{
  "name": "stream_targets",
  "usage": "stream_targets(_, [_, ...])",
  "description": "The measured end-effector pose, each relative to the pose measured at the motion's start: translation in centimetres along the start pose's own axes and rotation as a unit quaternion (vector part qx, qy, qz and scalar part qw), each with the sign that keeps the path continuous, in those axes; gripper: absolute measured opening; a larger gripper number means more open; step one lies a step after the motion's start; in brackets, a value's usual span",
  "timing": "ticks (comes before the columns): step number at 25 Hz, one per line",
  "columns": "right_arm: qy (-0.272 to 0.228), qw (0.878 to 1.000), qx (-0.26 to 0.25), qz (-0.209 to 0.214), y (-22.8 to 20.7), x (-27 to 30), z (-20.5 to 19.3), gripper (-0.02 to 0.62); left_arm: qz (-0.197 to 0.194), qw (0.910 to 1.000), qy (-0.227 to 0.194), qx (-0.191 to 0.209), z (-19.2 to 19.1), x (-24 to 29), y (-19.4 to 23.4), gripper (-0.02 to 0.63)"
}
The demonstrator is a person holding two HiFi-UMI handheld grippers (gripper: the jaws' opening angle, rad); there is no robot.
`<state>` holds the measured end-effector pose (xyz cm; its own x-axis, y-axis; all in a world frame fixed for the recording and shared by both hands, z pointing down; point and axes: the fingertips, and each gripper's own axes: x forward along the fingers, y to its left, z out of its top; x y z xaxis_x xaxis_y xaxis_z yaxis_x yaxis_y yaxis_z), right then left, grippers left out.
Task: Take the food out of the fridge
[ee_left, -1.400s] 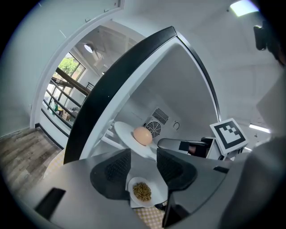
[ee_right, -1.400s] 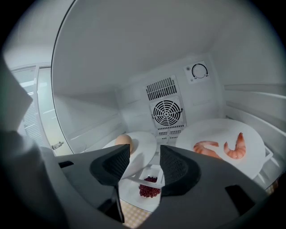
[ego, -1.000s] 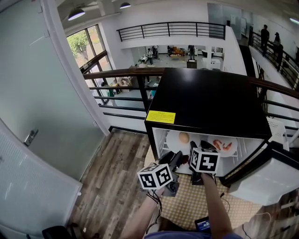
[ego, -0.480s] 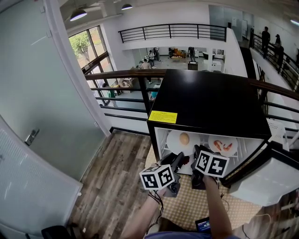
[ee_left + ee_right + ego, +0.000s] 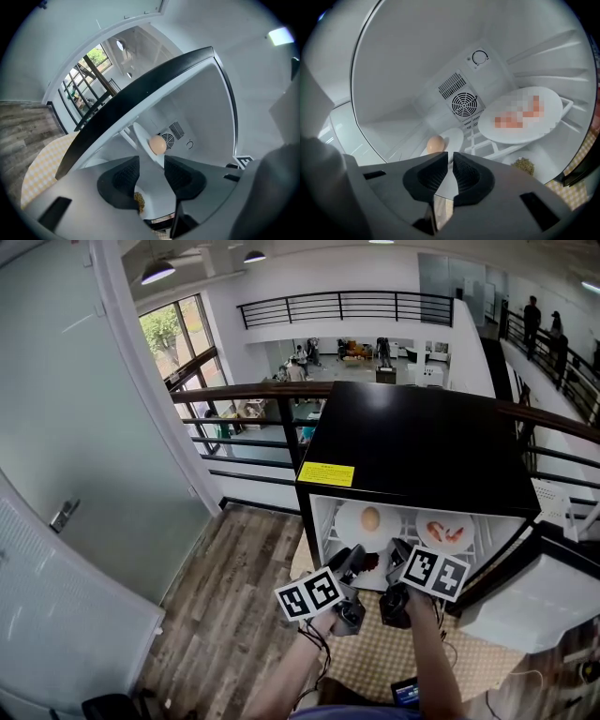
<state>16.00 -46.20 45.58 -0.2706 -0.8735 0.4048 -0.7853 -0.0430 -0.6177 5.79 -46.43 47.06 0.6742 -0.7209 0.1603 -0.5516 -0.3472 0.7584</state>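
The black mini fridge [image 5: 417, 442] stands open. On its upper shelf a white plate [image 5: 349, 521] carries an egg [image 5: 370, 517], and a second plate [image 5: 447, 532] to the right holds reddish food. My right gripper [image 5: 398, 552] reaches in at the egg plate's front rim. In the right gripper view its jaws have just been closing, and the right gripper [image 5: 450, 171] is now shut on the rim of the plate [image 5: 452, 138] just below the egg [image 5: 435, 144]. My left gripper [image 5: 152, 171] is open and empty at the fridge mouth, with the egg [image 5: 158, 144] beyond it.
A lower plate bears brown crumbly food [image 5: 524, 165]. The open fridge door [image 5: 525, 601] hangs at the right. A checkered mat [image 5: 412, 652] lies under the fridge on the wood floor [image 5: 234, 596]. A railing [image 5: 244, 390] runs behind.
The right gripper's jaws have gone from wide to nearly together on the egg plate's rim. Both marker cubes have rolled, and the right gripper has edged towards the fridge.
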Motion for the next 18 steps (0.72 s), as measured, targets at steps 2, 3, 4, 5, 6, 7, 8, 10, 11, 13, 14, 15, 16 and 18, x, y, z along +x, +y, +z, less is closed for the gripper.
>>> stream_targets(2, [0.006,1.0,0.012,0.011,0.1,-0.4,-0.3,0.014,-0.002,1.0,-0.002,-0.002,0.1,0.0,0.0,0.173])
stream_targets(3, [0.01,1.0,0.016,0.015,0.1,-0.5,-0.5,0.014,-0.005,1.0,-0.003,-0.006,0.1,0.1,-0.1,0.173])
stream_targets(4, [0.013,1.0,0.018,0.016,0.0,-0.5,-0.8,0.014,-0.009,0.9999,-0.003,-0.014,0.1,0.3,-0.2,0.174])
stream_targets(5, [0.015,1.0,0.021,0.016,-0.1,-0.6,-1.1,0.014,-0.012,0.9997,-0.004,-0.022,0.2,0.5,-0.3,0.173])
stream_targets(6, [0.015,0.999,0.026,0.016,-0.2,-0.6,-1.3,0.014,-0.014,0.9994,-0.004,-0.03,0.2,0.7,-0.4,0.174])
stream_targets(7, [0.014,0.999,0.035,0.018,-0.4,-0.6,-1.6,0.014,-0.014,0.9992,-0.004,-0.038,0.3,0.9,-0.4,0.173])
stream_targets(8, [0.015,0.999,0.046,0.022,-0.4,-0.6,-1.9,0.014,-0.012,0.999,-0.004,-0.044,0.3,1.1,-0.3,0.173])
stream_targets(10, [0.019,0.997,0.064,0.029,-0.6,-0.6,-2.5,0.014,-0.006,0.9985,-0.002,-0.053,0.4,1.4,0.0,0.167])
stream_targets(11, [0.022,0.997,0.069,0.031,-0.6,-0.6,-2.8,0.014,-0.005,0.9982,-0.001,-0.06,0.4,1.5,0.1,0.158])
stream_targets(13, [0.026,0.997,0.072,0.032,-0.8,-0.5,-3.2,0.014,-0.01,0.9969,-0.005,-0.078,0.4,1.4,0.2,0.149])
stream_targets(14, [0.028,0.997,0.071,0.033,-0.9,-0.6,-3.3,0.014,-0.015,0.9961,-0.008,-0.087,0.4,1.4,0.2,0.142])
stream_targets(15, [0.028,0.996,0.071,0.036,-0.8,-0.6,-3.4,0.014,-0.021,0.9952,-0.011,-0.095,0.4,1.4,0.0,0.133])
stream_targets(16, [0.028,0.996,0.07,0.041,-0.7,-0.6,-3.4,0.014,-0.026,0.9944,-0.013,-0.102,0.5,1.3,-0.2,0.098])
stream_targets(18, [0.031,0.996,0.067,0.056,-0.2,-0.7,-3.6,0.014,-0.029,0.9934,-0.015,-0.11,0.6,1.2,-0.5,0.075])
